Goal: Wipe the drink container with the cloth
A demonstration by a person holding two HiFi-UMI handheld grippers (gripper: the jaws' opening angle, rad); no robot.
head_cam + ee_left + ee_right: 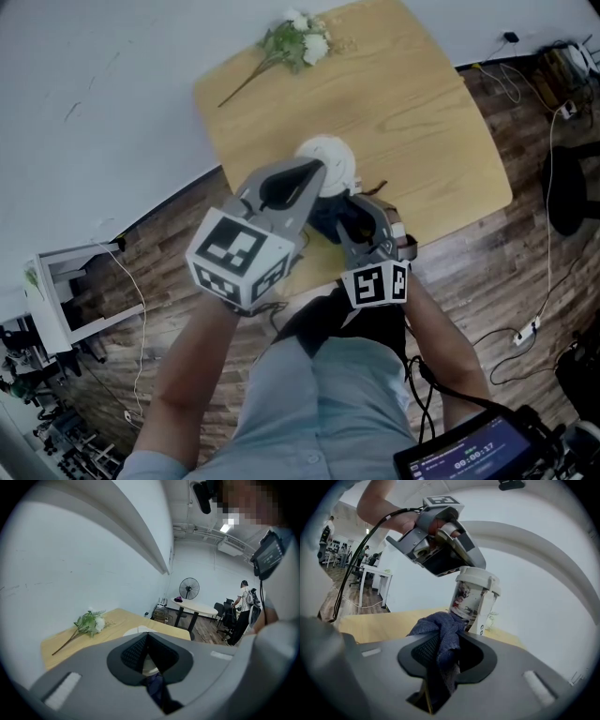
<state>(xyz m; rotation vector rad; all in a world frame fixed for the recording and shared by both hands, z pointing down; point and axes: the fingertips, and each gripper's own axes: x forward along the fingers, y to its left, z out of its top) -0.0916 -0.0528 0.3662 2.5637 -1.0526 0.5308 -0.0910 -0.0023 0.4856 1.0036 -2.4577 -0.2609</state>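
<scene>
The drink container is a printed paper cup (469,599) with a white lid (328,156), held up over the wooden table (412,112). My left gripper (317,178) comes at it from above and is shut on the lid's rim; the right gripper view shows the left gripper (469,567) clamped there. In the left gripper view the jaws meet at my left gripper (147,641), with a sliver of lid behind them. My right gripper (443,641) is shut on a dark blue cloth (440,630), whose bunched end touches the cup's lower side. From the head view, the cloth (330,223) sits just below the lid.
A sprig of white artificial flowers (295,42) lies at the table's far edge, also visible as flowers (89,623). Cables (548,234) trail on the wood floor at right. A white shelf unit (70,291) stands at left. A round table (199,607), fan and a standing person are far off.
</scene>
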